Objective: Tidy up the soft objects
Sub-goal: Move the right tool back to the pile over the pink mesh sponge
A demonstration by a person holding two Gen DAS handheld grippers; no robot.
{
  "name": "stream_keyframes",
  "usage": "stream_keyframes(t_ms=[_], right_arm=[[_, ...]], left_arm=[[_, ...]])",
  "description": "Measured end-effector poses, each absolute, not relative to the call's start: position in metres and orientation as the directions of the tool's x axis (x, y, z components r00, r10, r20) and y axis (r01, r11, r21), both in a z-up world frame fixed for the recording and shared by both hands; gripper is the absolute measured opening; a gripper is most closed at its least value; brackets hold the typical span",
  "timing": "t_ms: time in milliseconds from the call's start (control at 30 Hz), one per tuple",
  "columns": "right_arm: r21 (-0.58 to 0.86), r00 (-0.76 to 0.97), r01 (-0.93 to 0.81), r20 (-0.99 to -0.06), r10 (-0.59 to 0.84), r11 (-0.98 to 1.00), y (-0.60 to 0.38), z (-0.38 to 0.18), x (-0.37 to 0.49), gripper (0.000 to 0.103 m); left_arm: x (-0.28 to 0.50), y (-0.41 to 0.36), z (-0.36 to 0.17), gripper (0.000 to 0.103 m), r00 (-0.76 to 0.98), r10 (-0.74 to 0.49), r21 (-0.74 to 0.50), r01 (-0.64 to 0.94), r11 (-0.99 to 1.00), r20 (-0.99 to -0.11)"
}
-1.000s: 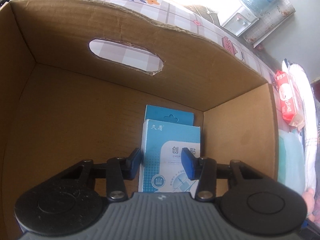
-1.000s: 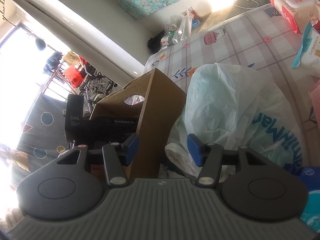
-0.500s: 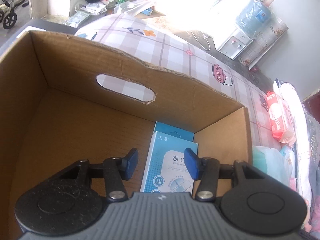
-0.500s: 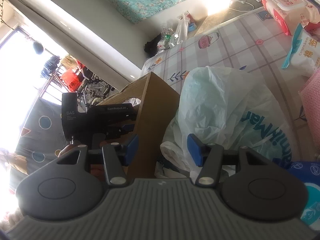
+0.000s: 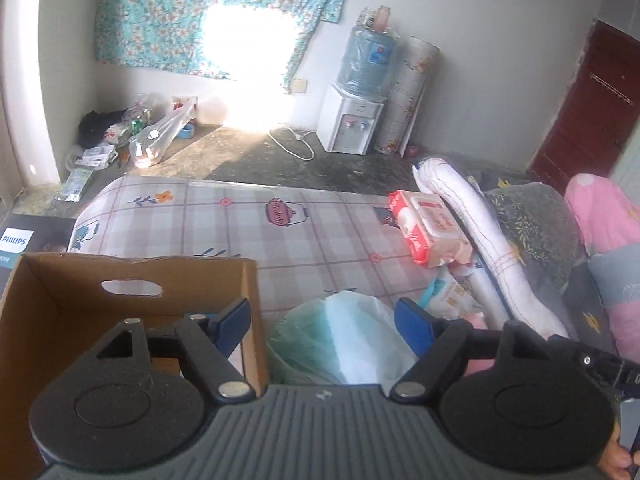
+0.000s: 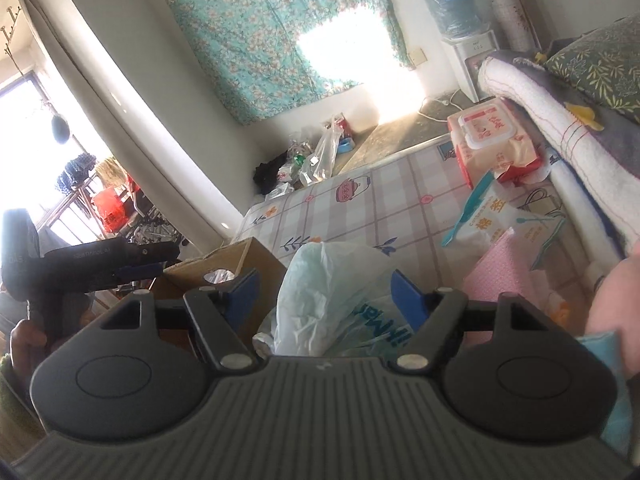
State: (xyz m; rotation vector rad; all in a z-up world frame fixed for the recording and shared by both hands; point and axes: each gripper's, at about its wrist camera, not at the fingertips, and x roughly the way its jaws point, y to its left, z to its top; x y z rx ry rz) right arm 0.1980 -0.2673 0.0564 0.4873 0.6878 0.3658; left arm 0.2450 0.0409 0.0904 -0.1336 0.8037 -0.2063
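My left gripper [image 5: 324,322] hangs above the near corner of the brown cardboard box [image 5: 132,280], jaws opening, nothing between the blue pads. A pale green plastic bag [image 5: 344,336] lies beside the box, below the gap. My right gripper [image 6: 325,292] hovers over the same bag [image 6: 332,280], jaws opening, pads apart from it. The right wrist view shows the left gripper [image 6: 152,262] above the box [image 6: 224,264]. A red wet-wipe pack [image 6: 492,136], a white tissue pack [image 6: 488,216] and a pink cloth [image 6: 500,268] lie to the right.
The checked tablecloth [image 5: 240,232] covers the table. A rolled white towel [image 5: 480,240] and patterned cushions line the right side. A Philips carton [image 5: 32,240] stands behind the box. A water dispenser [image 5: 352,124] and bags sit on the floor beyond.
The left gripper has risen out of the box and swung right, leaving the blue packets inside. The right gripper has shifted over the bag. Both pairs of jaws stand wider than before.
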Motion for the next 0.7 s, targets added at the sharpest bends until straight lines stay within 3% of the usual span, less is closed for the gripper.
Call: stream_keyframes(t_ms=[267,400,500,567,700], right_arm=[[0.483,0.699,-0.043,-0.611,0.372,0.874,-0.343,0.041,0.22,0.076],[0.47,0.637,-0.018,-0.675,0.372,0.883,-0.357,0.021,0.246,0.073],[0.491,0.584,-0.005,-0.706,0.401,0.871,-0.358,0.006,0.268,0.058],[0.498,0.553,-0.008,-0.72,0.419,0.867,-0.354,-0.002,0.279,0.052],[0.498,0.482,-0.012,-0.757,0.441,0.867,-0.342,-0.025,0.307,0.049]], left_arm=[[0.261,-0.081,0.053,0.085,0.547,-0.348,-0.169,0.351,0.921,-0.762],[0.275,-0.12,0.021,0.072,0.45,-0.358,-0.184,0.386,0.904,-0.818],[0.289,-0.138,-0.004,0.057,0.365,-0.362,-0.221,0.373,0.901,-0.858],[0.295,-0.143,-0.016,0.052,0.337,-0.35,-0.222,0.364,0.905,-0.874],[0.298,-0.144,-0.026,0.047,0.317,-0.333,-0.211,0.361,0.908,-0.888]])
